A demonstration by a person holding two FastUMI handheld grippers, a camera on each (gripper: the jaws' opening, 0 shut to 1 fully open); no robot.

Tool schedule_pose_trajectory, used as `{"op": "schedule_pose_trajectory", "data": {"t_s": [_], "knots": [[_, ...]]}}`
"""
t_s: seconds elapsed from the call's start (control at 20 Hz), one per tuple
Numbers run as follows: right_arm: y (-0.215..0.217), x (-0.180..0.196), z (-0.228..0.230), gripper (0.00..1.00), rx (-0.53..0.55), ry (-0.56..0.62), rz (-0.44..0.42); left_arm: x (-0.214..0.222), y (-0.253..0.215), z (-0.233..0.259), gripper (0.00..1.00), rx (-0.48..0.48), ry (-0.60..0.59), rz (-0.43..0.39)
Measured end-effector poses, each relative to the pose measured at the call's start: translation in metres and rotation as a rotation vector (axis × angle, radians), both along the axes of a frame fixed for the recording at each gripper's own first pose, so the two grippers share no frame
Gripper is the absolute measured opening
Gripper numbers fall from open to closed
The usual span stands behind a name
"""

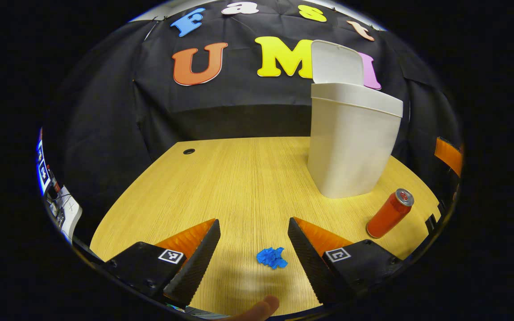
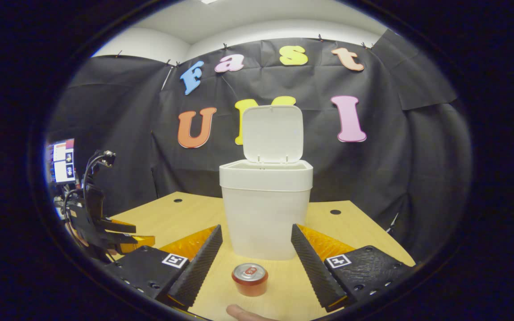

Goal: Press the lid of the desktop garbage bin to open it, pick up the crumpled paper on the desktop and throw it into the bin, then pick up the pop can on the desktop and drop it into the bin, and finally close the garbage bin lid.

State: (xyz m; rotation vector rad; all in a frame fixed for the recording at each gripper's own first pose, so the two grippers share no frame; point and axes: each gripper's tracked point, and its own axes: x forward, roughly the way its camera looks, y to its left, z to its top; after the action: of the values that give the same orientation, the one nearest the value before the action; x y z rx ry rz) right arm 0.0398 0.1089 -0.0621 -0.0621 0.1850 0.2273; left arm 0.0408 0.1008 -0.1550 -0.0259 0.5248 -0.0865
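Note:
A white desktop bin stands on the wooden table with its lid flipped up; the right gripper view shows the bin head-on, lid upright. A small blue crumpled paper lies on the table between the fingers of my left gripper, which is open above it. A red pop can stands right of the bin's base. In the right gripper view the can stands upright in front of the bin, between the fingers of my open right gripper. The left gripper shows at the far left there.
The wooden table has a cable hole at its back left and two holes seen behind the bin. A screen and cabling stand off the table's left side. A fingertip shows at the bottom edge.

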Motion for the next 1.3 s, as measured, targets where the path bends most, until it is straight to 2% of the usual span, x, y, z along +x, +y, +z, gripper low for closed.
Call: {"op": "schedule_pose_trajectory", "data": {"t_s": [0.15, 0.3, 0.4, 0.5, 0.6, 0.65, 0.9, 1.05, 1.15, 1.25, 1.3], "knots": [[-0.009, -0.017, -0.014, 0.96, 0.012, -0.012, 0.001, 0.001, 0.0, -0.022, 0.98, -0.016, 0.066, -0.009], [-0.002, -0.035, -0.036, 0.97, 0.084, 0.078, 0.042, 0.0, -0.014, -0.039, 0.98, -0.039, 0.116, -0.062], [-0.011, -0.044, -0.047, 0.96, 0.096, 0.119, 0.026, -0.002, -0.018, -0.047, 0.93, -0.045, 0.144, -0.079], [-0.017, -0.05, -0.059, 0.94, 0.078, 0.141, 0.003, -0.007, -0.02, -0.057, 0.89, -0.062, 0.193, -0.092], [-0.027, -0.053, -0.071, 0.96, 0.035, 0.15, -0.023, -0.01, -0.022, -0.063, 0.89, -0.079, 0.238, -0.105], [-0.031, -0.054, -0.077, 0.96, 0.013, 0.154, -0.033, -0.012, -0.025, -0.065, 0.85, -0.091, 0.256, -0.114], [-0.037, -0.058, -0.102, 0.96, -0.045, 0.202, -0.043, -0.006, -0.029, -0.07, 0.78, -0.097, 0.317, -0.112], [-0.033, -0.055, -0.108, 0.96, -0.057, 0.222, -0.041, 0.002, -0.031, -0.058, 0.7, -0.06, 0.299, -0.114], [-0.027, -0.052, -0.109, 0.96, -0.063, 0.231, -0.039, 0.007, -0.03, -0.05, 0.68, -0.02, 0.288, -0.117], [-0.022, -0.049, -0.112, 0.96, -0.077, 0.244, -0.037, 0.013, -0.03, -0.039, 0.54, -0.007, 0.287, -0.109], [-0.018, -0.048, -0.113, 0.96, -0.086, 0.245, -0.032, 0.017, -0.031, -0.033, 0.53, -0.004, 0.288, -0.105]]}}
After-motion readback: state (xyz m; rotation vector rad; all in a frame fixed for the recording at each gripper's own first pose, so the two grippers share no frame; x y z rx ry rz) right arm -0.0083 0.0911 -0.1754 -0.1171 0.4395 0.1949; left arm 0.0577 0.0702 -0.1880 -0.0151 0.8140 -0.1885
